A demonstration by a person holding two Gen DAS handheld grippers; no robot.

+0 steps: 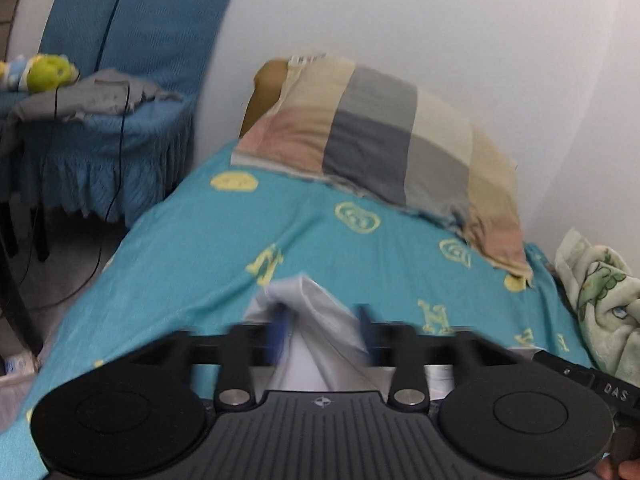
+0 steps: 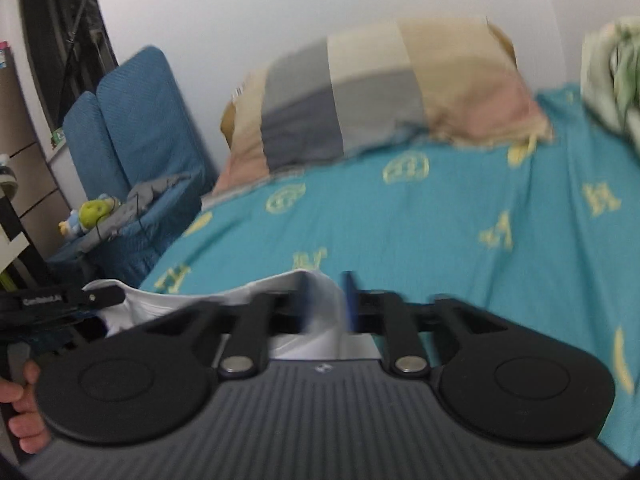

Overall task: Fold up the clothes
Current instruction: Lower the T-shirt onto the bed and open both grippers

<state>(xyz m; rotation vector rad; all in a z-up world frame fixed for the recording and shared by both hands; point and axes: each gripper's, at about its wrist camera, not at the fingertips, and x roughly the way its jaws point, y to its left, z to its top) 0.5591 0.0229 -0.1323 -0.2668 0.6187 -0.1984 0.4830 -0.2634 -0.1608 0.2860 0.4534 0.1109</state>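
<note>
A white garment [image 1: 316, 320] is pinched between the blue pads of my left gripper [image 1: 320, 320] and bunches up over the teal bedsheet [image 1: 200, 248]. In the right wrist view the same white garment [image 2: 320, 300] is held by my right gripper [image 2: 326, 300], and its edge stretches left toward the other gripper's black body [image 2: 60, 300]. Both grippers hold the cloth lifted above the bed. Both views are blurred by motion. Most of the garment hangs below the grippers, out of sight.
A patchwork pillow [image 1: 384, 148] lies at the head of the bed against the white wall. A green-printed blanket [image 1: 600, 300] is heaped at the right. A blue chair [image 1: 112, 120] with grey cloth and a plush toy [image 1: 44, 74] stands left. A hand [image 2: 24, 412] grips a handle.
</note>
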